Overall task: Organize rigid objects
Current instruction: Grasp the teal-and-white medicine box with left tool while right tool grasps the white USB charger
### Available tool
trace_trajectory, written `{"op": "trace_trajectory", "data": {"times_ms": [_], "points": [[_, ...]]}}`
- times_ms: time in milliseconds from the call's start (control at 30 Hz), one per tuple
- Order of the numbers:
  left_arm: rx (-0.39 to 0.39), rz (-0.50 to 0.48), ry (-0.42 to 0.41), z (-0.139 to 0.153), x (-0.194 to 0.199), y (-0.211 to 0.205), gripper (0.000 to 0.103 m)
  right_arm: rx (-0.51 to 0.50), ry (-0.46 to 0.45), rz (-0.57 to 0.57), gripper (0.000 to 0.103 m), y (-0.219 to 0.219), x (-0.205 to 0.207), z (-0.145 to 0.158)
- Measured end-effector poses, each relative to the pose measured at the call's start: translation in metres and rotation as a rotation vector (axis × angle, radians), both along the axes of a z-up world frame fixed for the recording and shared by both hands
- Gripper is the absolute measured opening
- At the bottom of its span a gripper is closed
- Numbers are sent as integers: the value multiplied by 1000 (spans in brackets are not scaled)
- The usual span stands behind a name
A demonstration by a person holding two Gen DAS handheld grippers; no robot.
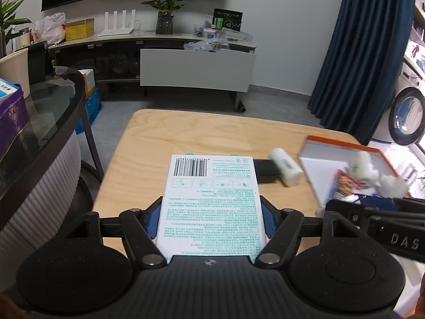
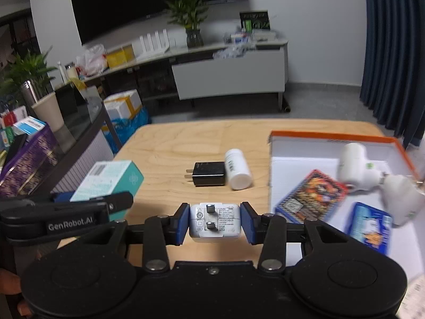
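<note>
Left gripper (image 1: 211, 219): blue pads pressed on both long sides of a white and teal box (image 1: 212, 202); box raised off the table, its printed back with barcode facing up. From the right wrist view the same box (image 2: 106, 180) shows a teal end face, at the table's left edge.
Right gripper (image 2: 215, 222): blue pads closed against the two sides of a white charger (image 2: 215, 220); its two metal prongs face the camera; held above the table's near part.
Table (image 2: 170, 146): light wood, rounded corners.
Black charger (image 2: 208, 176): lies flat at the table's middle, prongs pointing left.
White bottle (image 2: 237, 168): lies on its side, touching the black charger's right edge, flat end toward the camera.
Tray (image 2: 332, 137): shallow white box with orange rim, on the table's right part.
Tray contents: a red patterned flat pack (image 2: 313, 196) near the left wall; a blue pack (image 2: 369, 226) to its right, nearer the camera; two white objects (image 2: 356, 170) at the right side, blurred, kind unclear.
Background: a low white cabinet (image 2: 231, 79) against the wall, a potted plant (image 2: 191, 18) on top; dark blue curtain (image 2: 395, 47) at right.
Left side: a glass-topped dark counter (image 1: 53, 111) carrying a purple box (image 1: 13, 122).
</note>
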State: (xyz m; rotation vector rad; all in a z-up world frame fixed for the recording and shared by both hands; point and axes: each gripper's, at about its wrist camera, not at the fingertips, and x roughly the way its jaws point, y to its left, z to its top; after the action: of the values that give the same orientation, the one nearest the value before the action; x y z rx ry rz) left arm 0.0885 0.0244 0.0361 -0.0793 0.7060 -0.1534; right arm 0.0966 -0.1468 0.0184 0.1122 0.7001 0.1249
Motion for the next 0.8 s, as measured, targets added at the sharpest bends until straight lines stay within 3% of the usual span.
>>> {"op": "trace_trajectory", "data": {"times_ms": [433,800], "points": [[-66,-131,-71,37,-73,-93,72,-12,-125,-175,51,-89,-93,49],[-68,-239,-110,52,-71,-157,72,-4,-172,-309,51,-165,-123,65]]}}
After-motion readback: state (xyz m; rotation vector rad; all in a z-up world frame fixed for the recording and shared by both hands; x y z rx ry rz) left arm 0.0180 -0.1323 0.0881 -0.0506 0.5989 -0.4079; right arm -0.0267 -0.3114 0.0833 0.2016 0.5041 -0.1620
